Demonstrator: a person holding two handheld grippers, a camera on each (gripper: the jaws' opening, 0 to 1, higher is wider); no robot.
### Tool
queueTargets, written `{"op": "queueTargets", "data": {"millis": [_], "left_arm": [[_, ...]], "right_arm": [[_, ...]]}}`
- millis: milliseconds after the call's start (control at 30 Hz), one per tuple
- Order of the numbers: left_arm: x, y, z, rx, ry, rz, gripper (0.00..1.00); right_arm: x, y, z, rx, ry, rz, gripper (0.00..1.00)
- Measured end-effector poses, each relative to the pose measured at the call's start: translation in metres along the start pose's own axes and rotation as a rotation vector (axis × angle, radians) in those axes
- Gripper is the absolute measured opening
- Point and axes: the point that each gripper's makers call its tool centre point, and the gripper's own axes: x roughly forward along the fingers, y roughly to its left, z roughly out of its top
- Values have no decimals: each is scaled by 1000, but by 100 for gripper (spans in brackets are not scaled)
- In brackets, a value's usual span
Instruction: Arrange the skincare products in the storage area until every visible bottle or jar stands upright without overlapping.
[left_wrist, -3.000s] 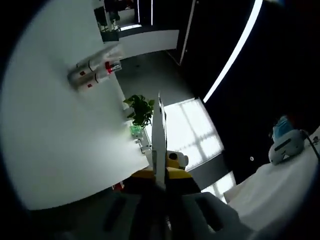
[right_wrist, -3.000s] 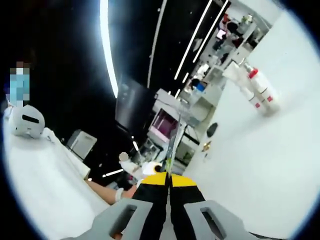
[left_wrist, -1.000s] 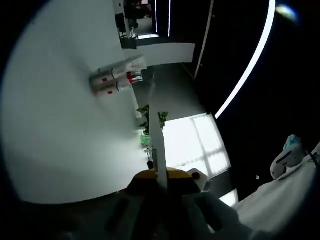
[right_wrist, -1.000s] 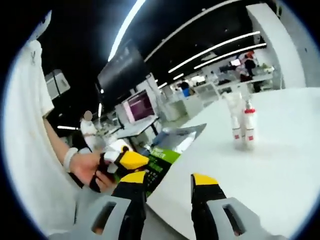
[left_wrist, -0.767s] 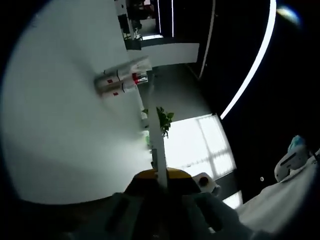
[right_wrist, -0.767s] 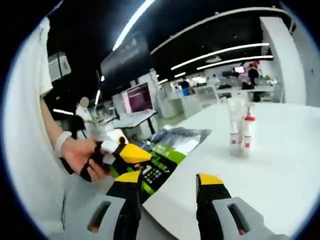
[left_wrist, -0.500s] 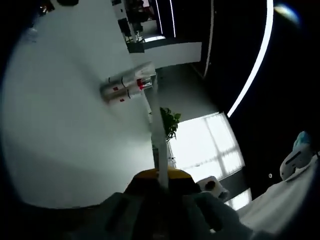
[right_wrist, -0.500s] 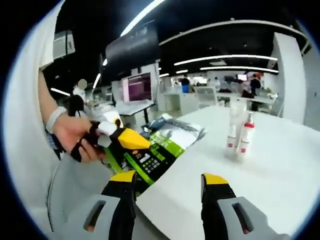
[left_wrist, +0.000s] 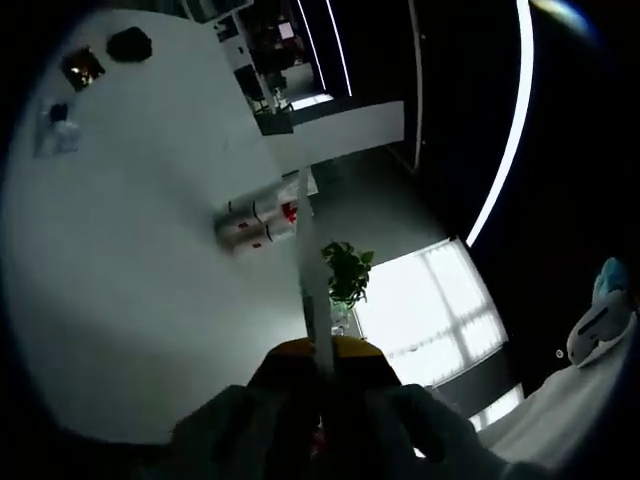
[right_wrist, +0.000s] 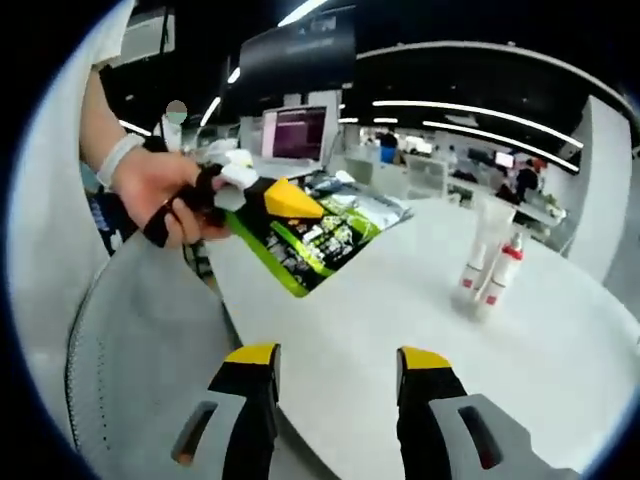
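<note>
In the right gripper view, right gripper released, yellow-tipped jaws set apart above the near edge of the white table. Toward 2 o'clock, two skincare bottles upright on the table, touching or just beside each other, one with a red cap. At 10 o'clock, left gripper held in a hand, clenched on a green and silver pouch. In the left gripper view, left gripper grasping the pouch edge-on; bottles at 11 o'clock, blurred.
</note>
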Motion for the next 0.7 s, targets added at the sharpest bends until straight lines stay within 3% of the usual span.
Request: {"op": "queueTargets", "data": {"millis": [400,700], "left_arm": [[10,-2,31,41,-49,20,0],[17,6,43,42,-68,49,0]], "right_arm": [[4,-1,-16,-83,82,-21,44],[5,-1,-17,-100,94,-24,42]]}}
